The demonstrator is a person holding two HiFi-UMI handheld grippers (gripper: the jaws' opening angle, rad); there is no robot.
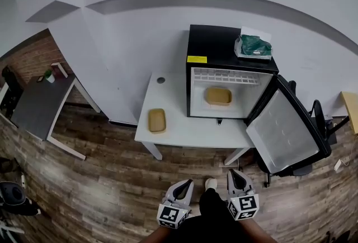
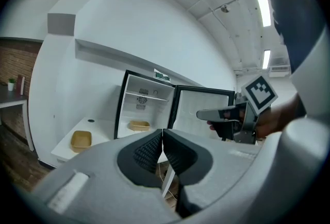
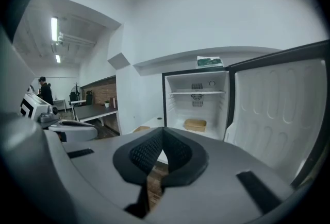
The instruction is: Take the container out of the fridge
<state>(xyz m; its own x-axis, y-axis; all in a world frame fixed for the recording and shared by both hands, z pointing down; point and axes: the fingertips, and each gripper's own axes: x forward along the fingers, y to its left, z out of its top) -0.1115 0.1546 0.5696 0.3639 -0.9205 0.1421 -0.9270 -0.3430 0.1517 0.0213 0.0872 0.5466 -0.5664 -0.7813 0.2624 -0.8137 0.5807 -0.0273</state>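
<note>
Across the wood floor (image 1: pixel 112 191), well ahead of my left gripper (image 1: pixel 186 182) and right gripper (image 1: pixel 234 172), both clenched on nothing, the tan container (image 1: pixel 217 95) sits mid-floor in the open fridge (image 1: pixel 232 46), long axis across the opening, and I judge the right gripper slightly nearer.

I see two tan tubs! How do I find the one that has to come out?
Find the small black fridge standing open on the white table. A tan container sits on its white floor. Its twin lies out on the tabletop to the left; only this one is inside the fridge.
</note>
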